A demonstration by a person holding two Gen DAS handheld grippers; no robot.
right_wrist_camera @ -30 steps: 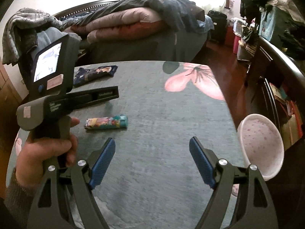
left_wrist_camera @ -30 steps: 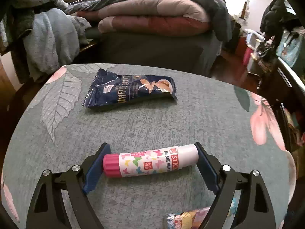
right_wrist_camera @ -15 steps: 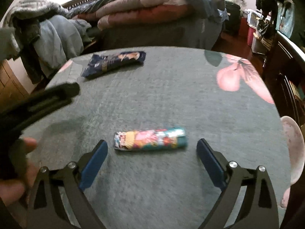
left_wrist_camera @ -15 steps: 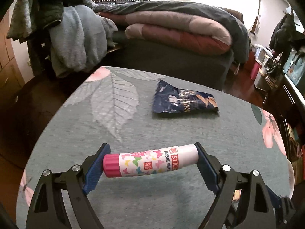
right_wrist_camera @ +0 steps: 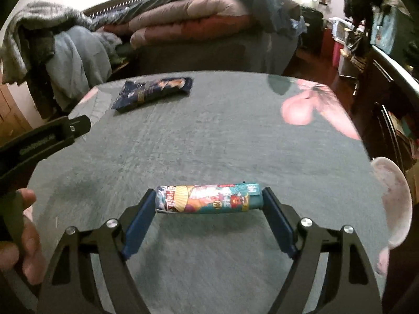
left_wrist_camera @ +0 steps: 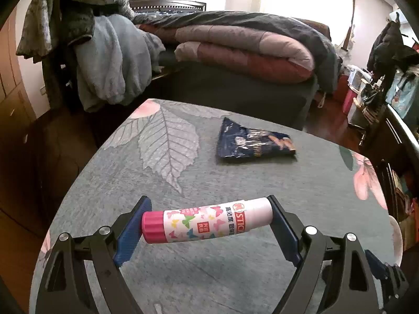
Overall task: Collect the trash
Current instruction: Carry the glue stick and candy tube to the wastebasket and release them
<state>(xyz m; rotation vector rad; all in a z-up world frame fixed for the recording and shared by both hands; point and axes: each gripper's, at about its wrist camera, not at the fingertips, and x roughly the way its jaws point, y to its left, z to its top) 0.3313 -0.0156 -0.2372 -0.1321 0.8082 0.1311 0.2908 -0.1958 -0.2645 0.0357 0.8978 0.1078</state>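
Observation:
My left gripper [left_wrist_camera: 208, 221] is shut on a glue stick [left_wrist_camera: 207, 222], white with butterflies and a pink cap, held end to end above the round table [left_wrist_camera: 262, 183]. A dark blue snack wrapper [left_wrist_camera: 252, 145] lies further back on the table; it also shows in the right wrist view [right_wrist_camera: 154, 91]. My right gripper [right_wrist_camera: 209, 206] stands around a colourful rolled wrapper [right_wrist_camera: 208, 198] lying on the table, with both pads at its ends; I cannot tell whether they press it.
A pink-white bin [right_wrist_camera: 395, 204] sits low past the table's right edge. A bed with folded quilts [left_wrist_camera: 243, 49] and a chair draped with clothes [left_wrist_camera: 99, 60] stand behind. The left tool's body and the holding hand [right_wrist_camera: 23, 235] are at the left.
My left gripper has lifted and swung left with the glue stick. My right gripper has moved forward to the colourful wrapper and its jaws have narrowed around it.

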